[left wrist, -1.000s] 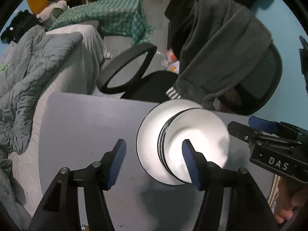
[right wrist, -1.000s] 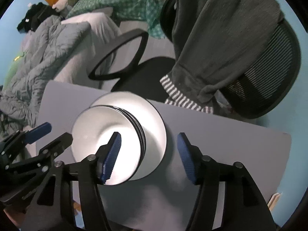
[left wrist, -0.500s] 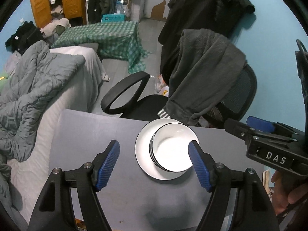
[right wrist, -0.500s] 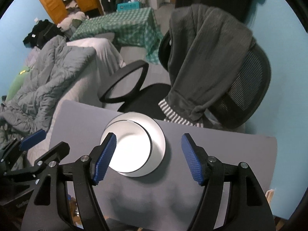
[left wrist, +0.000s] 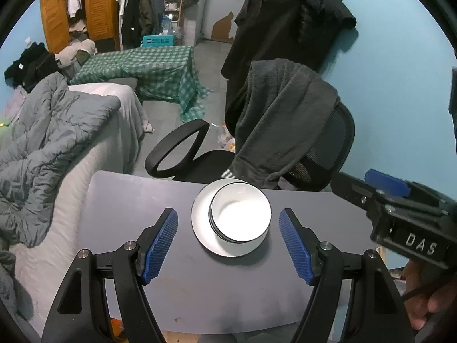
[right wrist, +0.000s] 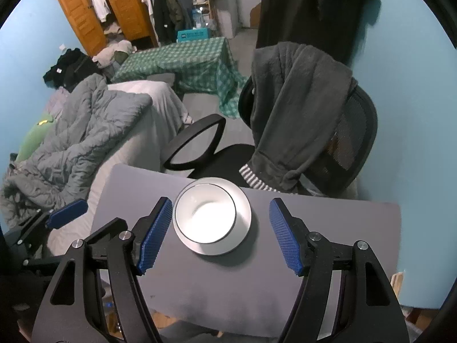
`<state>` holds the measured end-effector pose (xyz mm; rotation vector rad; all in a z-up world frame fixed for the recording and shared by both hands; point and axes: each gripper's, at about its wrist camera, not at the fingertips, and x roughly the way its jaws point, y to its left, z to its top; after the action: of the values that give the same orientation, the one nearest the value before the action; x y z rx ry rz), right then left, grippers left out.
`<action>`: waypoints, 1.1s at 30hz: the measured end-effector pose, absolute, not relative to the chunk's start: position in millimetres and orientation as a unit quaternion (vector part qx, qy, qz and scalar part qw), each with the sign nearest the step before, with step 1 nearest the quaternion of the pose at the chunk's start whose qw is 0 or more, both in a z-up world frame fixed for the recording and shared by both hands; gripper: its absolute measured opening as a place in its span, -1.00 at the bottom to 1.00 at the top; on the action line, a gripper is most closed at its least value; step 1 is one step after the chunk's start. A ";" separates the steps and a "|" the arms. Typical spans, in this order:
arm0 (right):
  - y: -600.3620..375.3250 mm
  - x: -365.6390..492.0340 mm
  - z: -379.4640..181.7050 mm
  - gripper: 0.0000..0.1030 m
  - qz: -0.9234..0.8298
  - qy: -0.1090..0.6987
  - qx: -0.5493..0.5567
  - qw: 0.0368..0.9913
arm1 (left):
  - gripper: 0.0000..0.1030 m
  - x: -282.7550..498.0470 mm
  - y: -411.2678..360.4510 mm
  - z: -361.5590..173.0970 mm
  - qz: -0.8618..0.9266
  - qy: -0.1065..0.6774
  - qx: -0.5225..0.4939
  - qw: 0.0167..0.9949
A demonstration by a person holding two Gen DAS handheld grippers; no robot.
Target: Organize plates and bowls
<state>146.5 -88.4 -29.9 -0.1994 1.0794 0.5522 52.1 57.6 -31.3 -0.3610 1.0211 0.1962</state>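
Observation:
A stack of white bowls with dark rims [left wrist: 241, 218] sits on a white plate [left wrist: 200, 223] near the far edge of the grey table [left wrist: 142, 200]. It also shows in the right wrist view, the bowls [right wrist: 205, 214] on the plate [right wrist: 242, 225]. My left gripper [left wrist: 228, 241] is open and empty, raised above and on the near side of the stack. My right gripper [right wrist: 220, 234] is open and empty, also raised on the near side of the stack. The right gripper shows at the right edge of the left wrist view [left wrist: 400, 208].
A black office chair [left wrist: 322, 154] draped with a dark grey garment [left wrist: 285, 114] stands just beyond the table's far edge. A bed with a grey duvet [left wrist: 42, 143] lies left of the table. A green checked cloth [left wrist: 151, 68] covers furniture farther back.
Both grippers have pulled back and up from the stack, which now looks smaller and farther away. Both sets of jaws stay open and have widened a little.

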 end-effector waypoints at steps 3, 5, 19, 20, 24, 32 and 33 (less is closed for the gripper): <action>-92.9 140.5 -25.6 0.35 0.253 0.504 -0.091 0.821 | 0.51 46.0 56.6 -23.2 0.094 0.481 -0.176 0.854; -96.8 136.4 -22.7 0.35 0.250 0.502 -0.087 0.823 | 0.58 41.7 55.7 -18.8 0.094 0.478 -0.176 0.855; -118.1 119.9 -6.5 0.35 0.231 0.492 -0.075 0.836 | 0.58 25.3 49.8 -5.6 0.078 0.477 -0.178 0.857; -119.4 117.9 -6.0 0.35 0.230 0.491 -0.074 0.837 | 0.58 24.1 49.6 -4.6 0.078 0.476 -0.179 0.857; -122.1 116.7 -4.8 0.35 0.226 0.491 -0.073 0.838 | 0.58 24.4 50.1 -1.4 0.078 0.476 -0.181 0.857; -123.4 115.6 -5.3 0.35 0.225 0.491 -0.072 0.838 | 0.58 25.3 48.6 -1.3 0.078 0.477 -0.182 0.856; -123.5 115.4 -5.2 0.35 0.224 0.491 -0.072 0.838 | 0.58 25.1 48.4 -0.9 0.077 0.476 -0.182 0.857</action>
<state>115.4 -123.5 -5.2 -0.1530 1.0392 0.4748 25.1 48.4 -0.9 -0.3826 1.0003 0.1627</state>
